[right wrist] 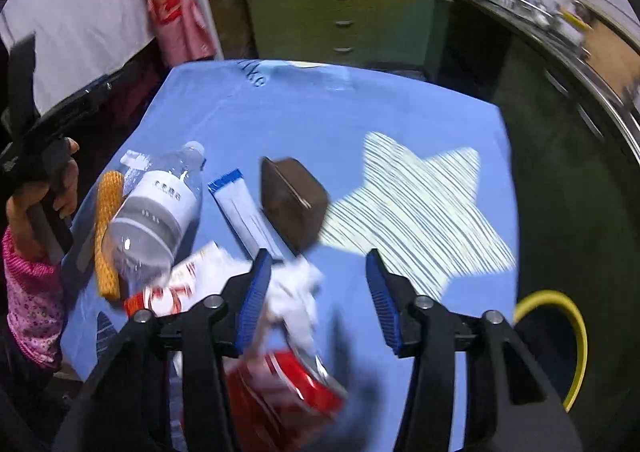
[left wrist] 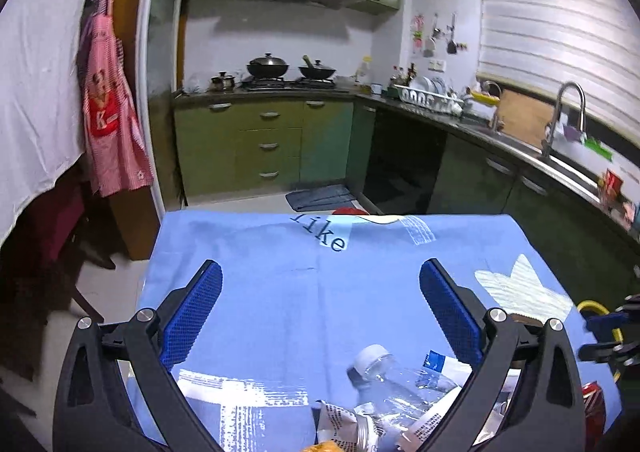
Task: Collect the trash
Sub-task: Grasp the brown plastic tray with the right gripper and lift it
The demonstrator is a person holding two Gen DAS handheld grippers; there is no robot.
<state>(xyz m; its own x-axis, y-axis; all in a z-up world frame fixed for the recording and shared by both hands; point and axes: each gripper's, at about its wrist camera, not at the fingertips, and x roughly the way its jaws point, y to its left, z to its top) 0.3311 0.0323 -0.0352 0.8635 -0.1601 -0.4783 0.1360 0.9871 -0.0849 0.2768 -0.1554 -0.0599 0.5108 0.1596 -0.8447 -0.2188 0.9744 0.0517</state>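
Trash lies on a table with a blue cloth [right wrist: 320, 124]. In the right wrist view I see a clear plastic bottle [right wrist: 154, 208], an orange mesh piece [right wrist: 107, 228], a white-and-blue wrapper [right wrist: 244, 208], a brown box [right wrist: 294, 196], crumpled white paper [right wrist: 296, 296] and a red can [right wrist: 280, 392]. My right gripper [right wrist: 316, 292] is open above the paper and the can. My left gripper [left wrist: 320, 312] is open and empty above the cloth [left wrist: 300, 292], with the bottle [left wrist: 392, 380] and printed wrappers [left wrist: 348, 424] below its right finger.
A yellow-rimmed bin [right wrist: 560, 340] stands off the table's right edge. Green kitchen cabinets [left wrist: 248, 144], a stove with pans [left wrist: 288, 70] and a sink counter [left wrist: 540, 148] lie beyond. A red-and-pink apron [left wrist: 112, 120] hangs at the left.
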